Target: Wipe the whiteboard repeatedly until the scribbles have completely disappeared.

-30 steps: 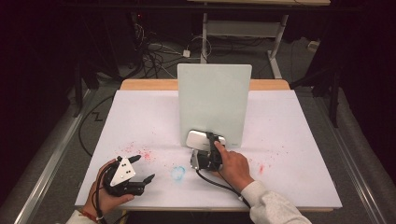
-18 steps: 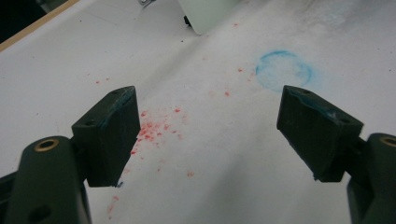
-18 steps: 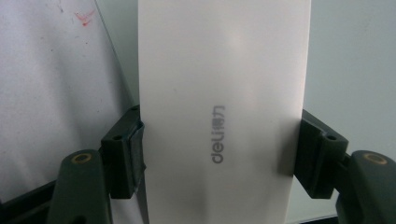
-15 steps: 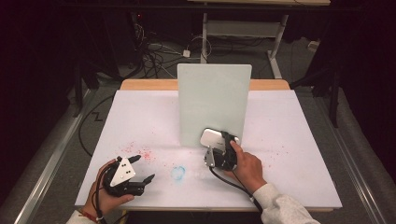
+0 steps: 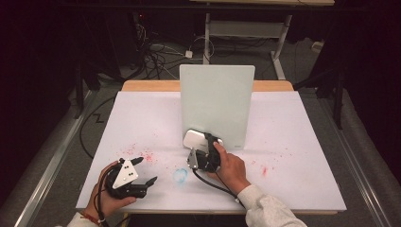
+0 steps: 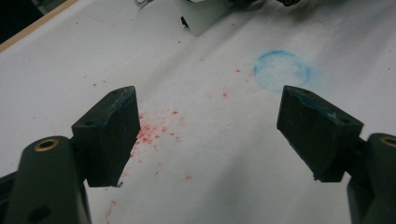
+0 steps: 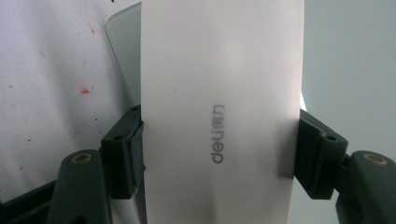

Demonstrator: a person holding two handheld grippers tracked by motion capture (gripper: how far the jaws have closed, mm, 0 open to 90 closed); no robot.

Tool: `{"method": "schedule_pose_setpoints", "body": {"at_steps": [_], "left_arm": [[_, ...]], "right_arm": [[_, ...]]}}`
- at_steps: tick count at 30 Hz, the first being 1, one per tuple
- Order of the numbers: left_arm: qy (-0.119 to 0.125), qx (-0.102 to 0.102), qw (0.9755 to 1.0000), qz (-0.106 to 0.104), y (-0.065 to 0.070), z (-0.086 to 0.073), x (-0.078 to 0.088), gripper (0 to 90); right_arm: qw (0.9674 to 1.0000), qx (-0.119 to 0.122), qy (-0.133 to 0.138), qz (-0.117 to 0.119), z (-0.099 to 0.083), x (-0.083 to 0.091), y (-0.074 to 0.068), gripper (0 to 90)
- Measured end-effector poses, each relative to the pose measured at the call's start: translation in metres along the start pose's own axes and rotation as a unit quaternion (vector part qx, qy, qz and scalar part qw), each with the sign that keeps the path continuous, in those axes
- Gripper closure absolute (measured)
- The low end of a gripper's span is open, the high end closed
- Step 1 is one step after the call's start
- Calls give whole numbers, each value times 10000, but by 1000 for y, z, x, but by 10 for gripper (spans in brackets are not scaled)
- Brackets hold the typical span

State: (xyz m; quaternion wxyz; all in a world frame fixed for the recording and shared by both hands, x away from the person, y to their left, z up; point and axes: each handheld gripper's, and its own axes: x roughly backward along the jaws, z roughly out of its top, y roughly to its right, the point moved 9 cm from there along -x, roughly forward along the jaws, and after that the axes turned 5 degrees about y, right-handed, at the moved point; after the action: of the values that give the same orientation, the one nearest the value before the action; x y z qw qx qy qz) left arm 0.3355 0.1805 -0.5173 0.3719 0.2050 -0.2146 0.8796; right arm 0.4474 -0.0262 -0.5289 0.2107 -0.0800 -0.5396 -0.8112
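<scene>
Whiteboard eraser [image 7: 219, 116], the flat white plastic block with grey "deli" lettering on its back, is what the right gripper [image 5: 204, 152] has clamped across its width, both black jaws pressed on the long edges, right at the foot of the upright frosted-white glass board [image 5: 216, 106] that stands near the back of the table. It looks light and rigid to me, so no worry about crushing it, but that smooth plastic shell seems slippery and the pads only bite on thin side edges; I'd guess it could twist or pop out if pushed hard against the board. Gripping it mid-length like now seems the sane spot. The board itself is the fragile bit: a thin standing pane, probably easy to tip if shoved from the front. Over on the near left, the left gripper [image 5: 126, 177] sits low over the white paper-covered table [image 5: 307, 127] with its jaws spread wide and nothing between them. Scattered red marker specks [image 6: 154, 130] and a smudged blue ring [image 6: 282, 71] mark the paper between the two hands. Nothing really blocks the path to the board, just the trailing black cable [image 5: 215, 185] behind the right hand.
</scene>
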Motion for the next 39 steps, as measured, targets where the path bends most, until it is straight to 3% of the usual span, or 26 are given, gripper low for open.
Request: {"method": "schedule_pose_setpoints", "body": {"at_steps": [6, 10, 14, 19, 24, 37, 39], "left_arm": [[-22, -7, 10000, 18, -1, 0, 0, 205], [-22, 9, 10000, 27, -1, 0, 0, 205], [-28, -20, 10000, 27, -1, 0, 1, 205], [-30, -20, 10000, 24, -1, 0, 0, 205], [-23, -36, 10000, 24, -1, 0, 1, 205], [8, -8, 10000, 44, -2, 1, 1, 205], [5, -3, 10000, 42, -2, 1, 1, 204]], "right_arm": [[9997, -203, -93, -46, -16, 6, 18, 311], [9993, -254, -235, -162, -41, 14, 32, 310], [9977, -516, -352, -263, -64, 22, 49, 310], [9932, -1011, -354, -459, -88, 30, 70, 311], [9882, -1353, -412, -586, -106, 36, 86, 311], [9785, -1846, -605, -695, -141, 49, 107, 311], [9757, -1970, -623, -729, -145, 51, 110, 311]]}}
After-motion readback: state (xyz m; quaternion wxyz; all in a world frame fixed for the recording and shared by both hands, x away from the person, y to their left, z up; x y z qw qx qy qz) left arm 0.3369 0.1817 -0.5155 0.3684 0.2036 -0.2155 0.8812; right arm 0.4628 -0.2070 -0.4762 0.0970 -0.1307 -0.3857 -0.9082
